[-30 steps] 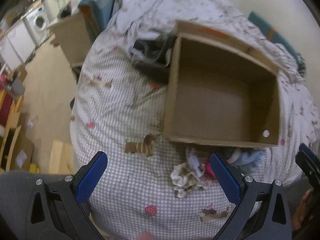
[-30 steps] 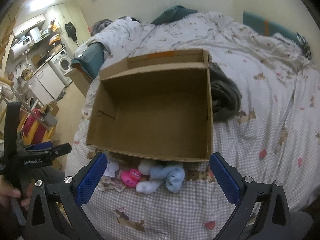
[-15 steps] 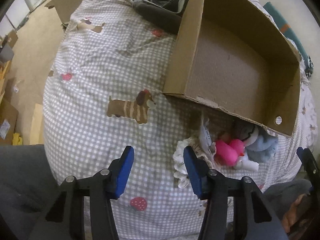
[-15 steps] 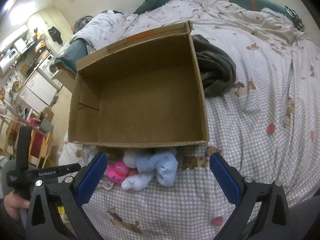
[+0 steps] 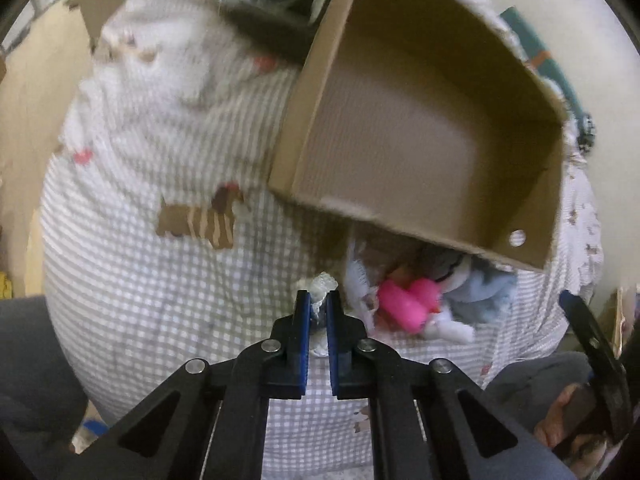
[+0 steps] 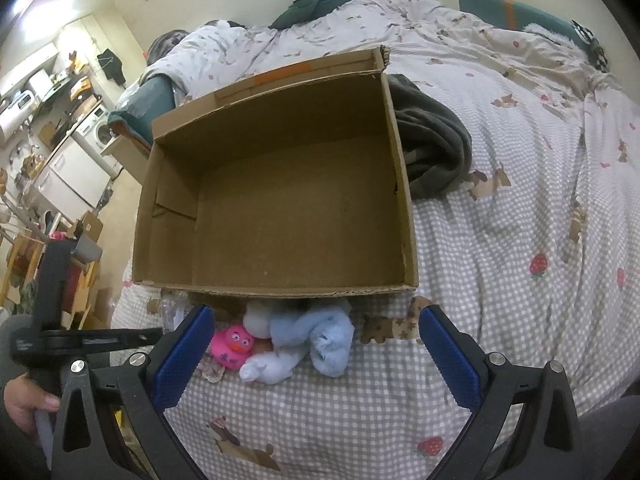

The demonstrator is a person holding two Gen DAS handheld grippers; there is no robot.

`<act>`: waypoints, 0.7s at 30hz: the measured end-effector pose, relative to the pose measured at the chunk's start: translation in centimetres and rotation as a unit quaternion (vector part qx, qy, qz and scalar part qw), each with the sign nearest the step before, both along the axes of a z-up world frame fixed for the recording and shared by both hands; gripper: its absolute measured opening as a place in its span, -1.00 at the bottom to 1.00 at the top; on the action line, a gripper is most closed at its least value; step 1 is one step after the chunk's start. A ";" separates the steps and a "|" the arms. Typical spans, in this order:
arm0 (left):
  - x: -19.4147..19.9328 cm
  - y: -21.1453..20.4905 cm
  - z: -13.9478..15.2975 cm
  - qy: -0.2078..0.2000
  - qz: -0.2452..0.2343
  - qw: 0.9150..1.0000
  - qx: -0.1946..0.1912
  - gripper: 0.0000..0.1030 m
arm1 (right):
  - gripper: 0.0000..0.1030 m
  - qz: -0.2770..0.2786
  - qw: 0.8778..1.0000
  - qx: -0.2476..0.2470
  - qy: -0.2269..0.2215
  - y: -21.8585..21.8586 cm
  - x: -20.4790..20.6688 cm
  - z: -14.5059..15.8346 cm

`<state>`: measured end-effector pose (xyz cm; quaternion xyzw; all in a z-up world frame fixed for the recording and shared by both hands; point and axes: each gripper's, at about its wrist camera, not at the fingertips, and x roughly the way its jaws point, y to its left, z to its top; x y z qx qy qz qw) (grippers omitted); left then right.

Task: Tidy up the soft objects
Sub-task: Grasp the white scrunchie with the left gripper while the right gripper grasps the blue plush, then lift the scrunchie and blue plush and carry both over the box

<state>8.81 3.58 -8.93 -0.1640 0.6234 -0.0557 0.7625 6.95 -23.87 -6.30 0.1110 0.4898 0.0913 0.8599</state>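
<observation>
An open, empty cardboard box (image 6: 280, 208) lies on a checked bedspread; it also shows in the left wrist view (image 5: 420, 128). In front of its near wall lies a small pile: a pink duck toy (image 6: 234, 346) (image 5: 404, 304), a light blue plush (image 6: 316, 336) (image 5: 480, 292) and a white frilly cloth (image 5: 324, 284). My left gripper (image 5: 317, 304) is shut on the white frilly cloth at the pile's left edge. My right gripper (image 6: 316, 344) is open and empty, held just above the blue plush.
A dark grey garment (image 6: 432, 148) lies against the box's right side. The bed's edge drops to the floor on the left, where a washing machine (image 6: 100, 128) and shelves stand. Rumpled bedding and a teal pillow (image 6: 512, 12) lie behind the box.
My left gripper moved down toward the pile and closed from wide open onto the white frilly cloth. My right gripper came closer to the box and pile, still open.
</observation>
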 end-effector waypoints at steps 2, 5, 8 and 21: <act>-0.8 0.2 1.5 -0.025 -0.002 1.000 0.001 -0.86 | 1.00 -0.003 1.000 0.001 0.000 -0.2 0.0 0.0; -1.9 0.3 3.6 -0.062 -0.007 0.998 0.020 -0.86 | 1.00 -0.005 1.000 -0.001 0.001 -0.4 0.0 0.0; -2.4 0.3 4.1 -0.087 -0.009 0.995 0.057 -0.86 | 1.00 -0.008 1.000 -0.002 0.001 -0.7 -0.1 0.0; -2.3 -0.6 3.6 -0.083 -0.008 0.992 0.099 -0.86 | 1.00 -0.046 0.991 0.057 0.110 -2.6 1.9 -4.3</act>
